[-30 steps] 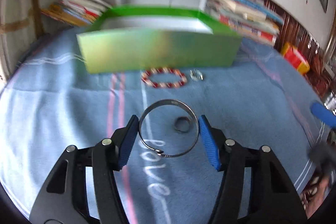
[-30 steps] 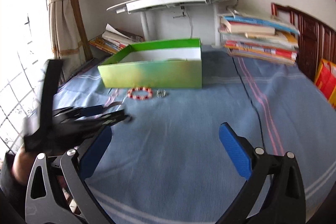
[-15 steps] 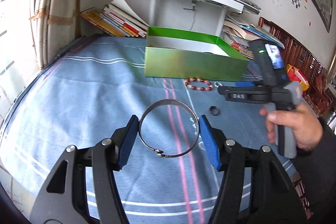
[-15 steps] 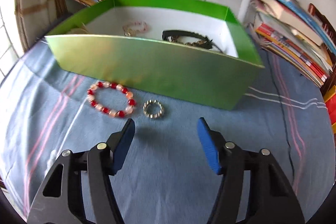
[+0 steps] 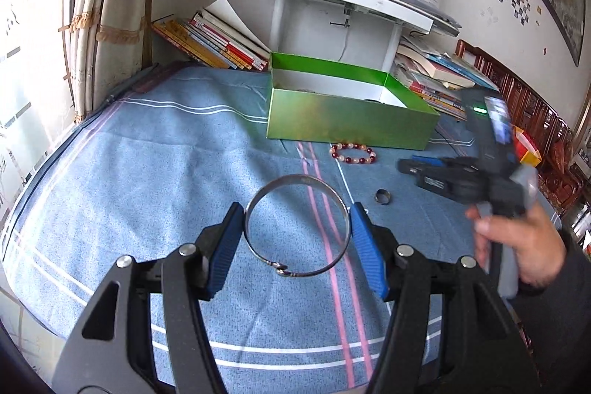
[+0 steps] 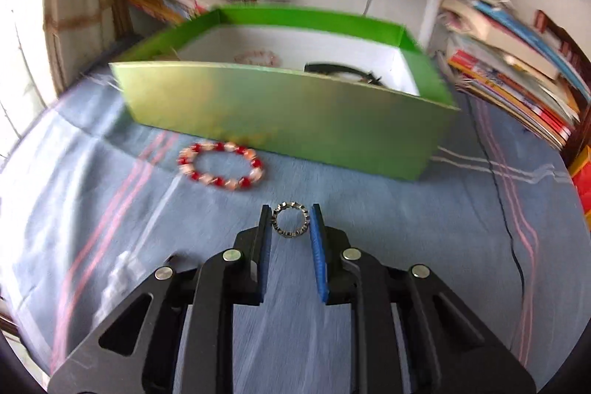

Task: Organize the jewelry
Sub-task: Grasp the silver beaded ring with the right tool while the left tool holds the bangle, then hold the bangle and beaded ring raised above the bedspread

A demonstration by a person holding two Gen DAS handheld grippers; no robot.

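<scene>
The left gripper (image 5: 297, 233) is clamped on a silver bangle (image 5: 295, 226), its blue pads pressing both sides, held above the blue striped cloth (image 5: 166, 172); the right gripper (image 6: 290, 222) is closing, jaws nearly together, with a small studded ring (image 6: 290, 219) between the pads, seemingly touching both; a red-and-pale bead bracelet (image 6: 221, 167) lies just in front of the green box (image 6: 280, 120), which holds other jewelry; a dark ring (image 5: 383, 196) lies apart on the cloth.
</scene>
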